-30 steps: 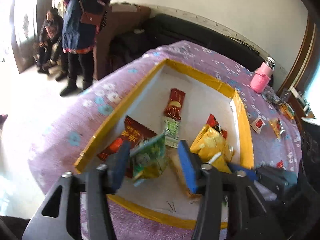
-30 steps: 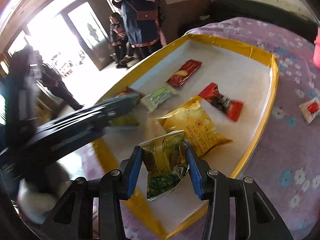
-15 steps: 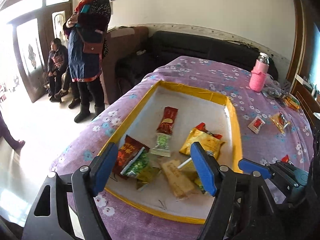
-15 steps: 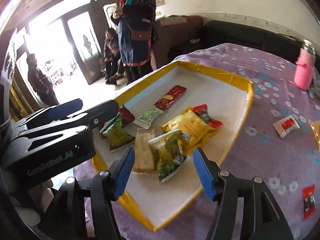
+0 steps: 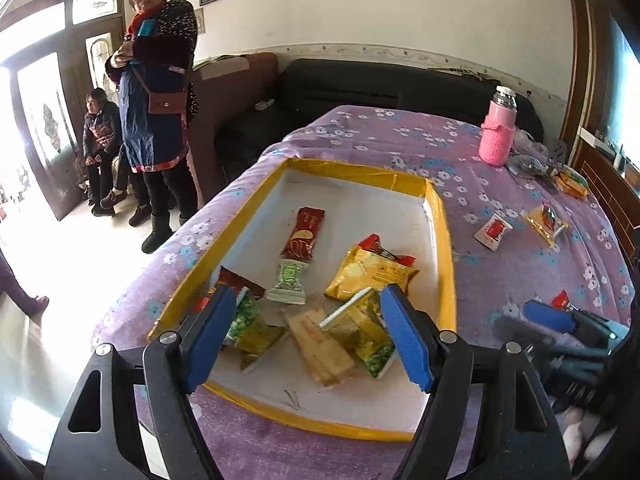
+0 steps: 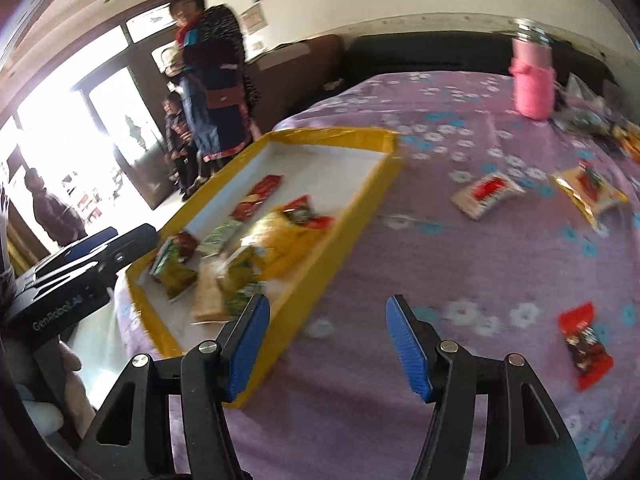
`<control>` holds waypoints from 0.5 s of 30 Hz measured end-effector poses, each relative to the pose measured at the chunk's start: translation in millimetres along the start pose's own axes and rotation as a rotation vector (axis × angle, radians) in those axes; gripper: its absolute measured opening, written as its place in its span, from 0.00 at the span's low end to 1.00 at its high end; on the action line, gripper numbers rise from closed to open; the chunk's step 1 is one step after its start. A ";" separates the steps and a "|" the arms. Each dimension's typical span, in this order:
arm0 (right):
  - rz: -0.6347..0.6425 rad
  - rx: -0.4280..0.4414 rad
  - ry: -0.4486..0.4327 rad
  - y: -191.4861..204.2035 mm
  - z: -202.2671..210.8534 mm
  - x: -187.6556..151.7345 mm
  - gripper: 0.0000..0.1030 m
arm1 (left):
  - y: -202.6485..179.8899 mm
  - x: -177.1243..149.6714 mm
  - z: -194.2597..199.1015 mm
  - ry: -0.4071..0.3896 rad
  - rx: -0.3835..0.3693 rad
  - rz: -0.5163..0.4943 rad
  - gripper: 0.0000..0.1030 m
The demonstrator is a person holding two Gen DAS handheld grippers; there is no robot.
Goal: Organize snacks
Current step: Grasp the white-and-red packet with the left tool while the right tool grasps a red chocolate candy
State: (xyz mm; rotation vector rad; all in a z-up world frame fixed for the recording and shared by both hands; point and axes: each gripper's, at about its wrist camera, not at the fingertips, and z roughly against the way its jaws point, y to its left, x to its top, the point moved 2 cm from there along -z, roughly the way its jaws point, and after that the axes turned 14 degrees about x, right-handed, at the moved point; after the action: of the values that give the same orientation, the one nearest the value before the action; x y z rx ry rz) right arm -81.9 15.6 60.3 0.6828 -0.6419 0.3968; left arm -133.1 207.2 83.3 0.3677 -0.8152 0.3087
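Tray (image 5: 440, 240) with yellow rim sits at bench's left edge, snacks (image 5: 320, 312) piled at its near end. Left gripper (image 5: 308, 332) hovers over them, jaws spread, empty. Right gripper (image 6: 324, 344) over bare cloth, jaws spread, empty. Risk: red packet (image 6: 584, 344) near right edge gets skidded off by a shallow grab.
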 end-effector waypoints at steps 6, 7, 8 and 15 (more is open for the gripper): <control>-0.091 -0.073 -0.058 -55.4 40.7 -0.9 0.62 | -15.8 -0.3 7.4 0.007 -0.059 -0.030 0.73; -0.108 -0.092 -0.066 -66.4 48.6 -2.0 0.62 | -18.8 0.1 9.3 0.007 -0.079 -0.033 0.73; -0.122 -0.109 -0.072 -75.5 56.0 -3.8 0.63 | -22.2 0.7 10.9 0.006 -0.099 -0.036 0.73; -0.211 -0.208 -0.082 -131.8 92.8 -11.9 0.65 | -53.9 -2.1 15.5 0.029 -0.187 -0.073 0.73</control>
State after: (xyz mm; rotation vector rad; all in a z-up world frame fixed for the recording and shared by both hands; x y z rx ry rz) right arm -58.8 -143.9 48.0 0.5633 -0.6710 0.1048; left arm -122.7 152.1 80.7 0.2167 -0.7935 0.1672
